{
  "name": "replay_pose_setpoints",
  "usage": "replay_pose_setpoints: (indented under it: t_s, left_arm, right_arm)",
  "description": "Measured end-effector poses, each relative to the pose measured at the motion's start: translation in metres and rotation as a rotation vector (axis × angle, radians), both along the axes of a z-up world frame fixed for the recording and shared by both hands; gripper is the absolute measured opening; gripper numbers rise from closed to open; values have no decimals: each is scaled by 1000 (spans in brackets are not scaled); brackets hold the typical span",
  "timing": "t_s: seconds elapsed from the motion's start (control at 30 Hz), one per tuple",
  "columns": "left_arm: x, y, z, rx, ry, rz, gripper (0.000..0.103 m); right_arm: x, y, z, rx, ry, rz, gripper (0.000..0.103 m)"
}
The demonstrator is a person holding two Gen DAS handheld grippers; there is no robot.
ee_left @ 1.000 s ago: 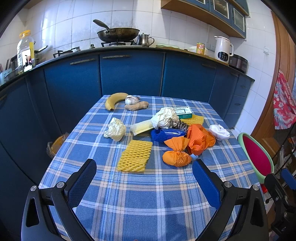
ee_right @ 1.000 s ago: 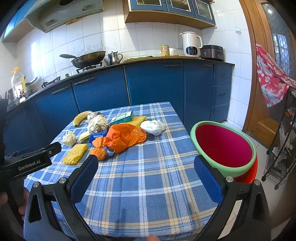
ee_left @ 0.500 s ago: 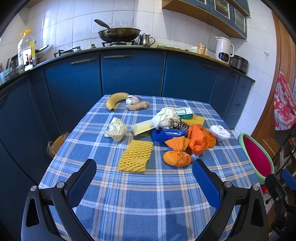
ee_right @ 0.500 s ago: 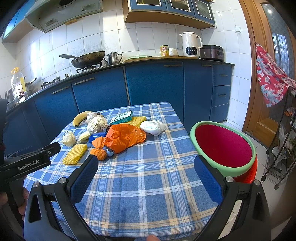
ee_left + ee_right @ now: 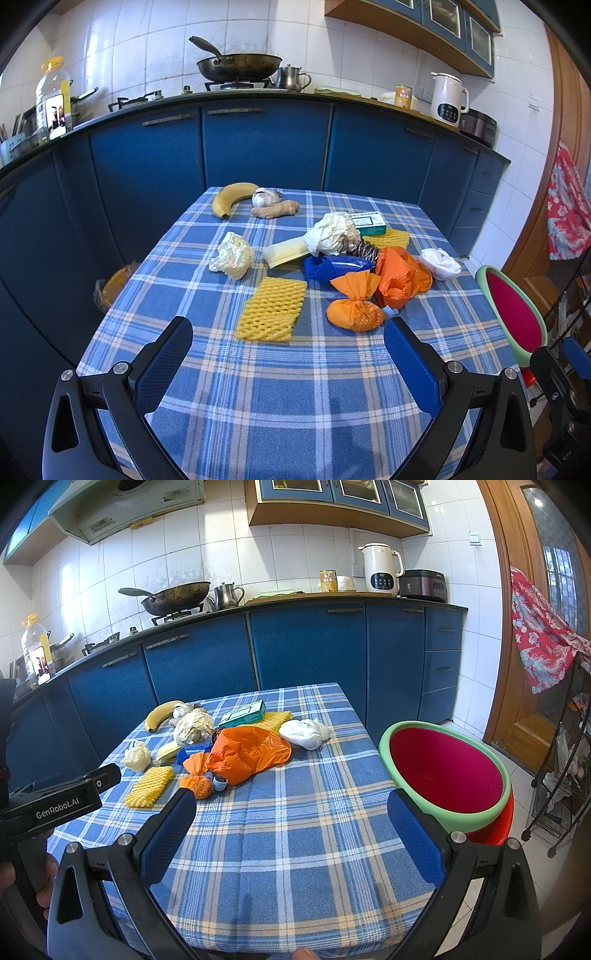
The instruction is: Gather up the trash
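both claws, left (image 5: 288,358) and right (image 5: 291,834), wide open and empty. nothing collected yet; trash (image 5: 354,310) just ahead, basin (image 5: 480,812) right of the right claw. next: reach, pinch softly.

The left gripper (image 5: 288,354) hung level with its blue-padded jaws spread wide and nothing between them; the right gripper (image 5: 291,827) was likewise held wide open and empty; in the right wrist view, the left gripper's black body sat at the left edge, fingers (image 5: 46,891) wrapped beneath it
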State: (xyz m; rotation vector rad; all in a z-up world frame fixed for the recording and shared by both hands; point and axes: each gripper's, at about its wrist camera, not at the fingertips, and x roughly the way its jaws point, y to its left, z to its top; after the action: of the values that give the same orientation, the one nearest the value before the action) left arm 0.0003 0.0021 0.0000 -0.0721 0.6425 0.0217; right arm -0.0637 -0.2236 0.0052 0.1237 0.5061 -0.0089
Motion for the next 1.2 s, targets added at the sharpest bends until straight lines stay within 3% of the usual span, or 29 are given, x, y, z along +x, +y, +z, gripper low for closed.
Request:
replay_pose_setpoints:
  t_s: [0.9, 1.2]
  left_arm:
    - [1, 5, -5, 1, 12, 2, 103]
    - [15, 8, -17, 3, 47, 10, 103]
  right_arm:
    - [1, 2, 2, 1, 3, -1, 102]
    - [11, -8, -12, 11, 29, -8, 101]
